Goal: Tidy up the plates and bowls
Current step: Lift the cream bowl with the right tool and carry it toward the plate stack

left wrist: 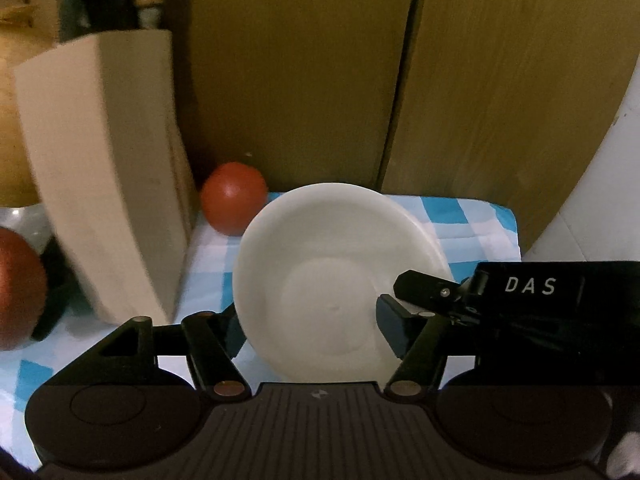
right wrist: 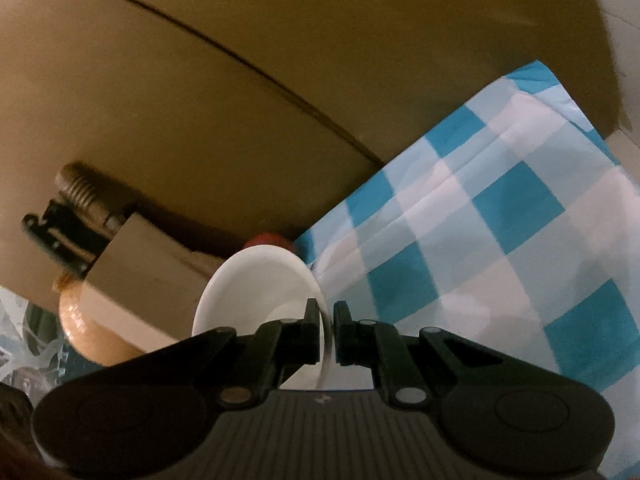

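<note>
Progress looks early to us: we see only one white plate [left wrist: 320, 280], lifted and tilted on edge above the blue-checked cloth [right wrist: 500, 208] that covers the worktop, with no stack, rack or bowl in either view. Our right gripper [right wrist: 327, 330] has its jaws closed on the plate's rim, pinching it from both faces. Our left gripper [left wrist: 310, 326] holds its jaws wide apart on either side of the plate, touching nothing that we can make out. Behind it stand a wooden knife block [left wrist: 104, 168] and a red tomato [left wrist: 232, 198], well clear of the rim. We judge that placing this plate, and any further dishes, remains undone.
</note>
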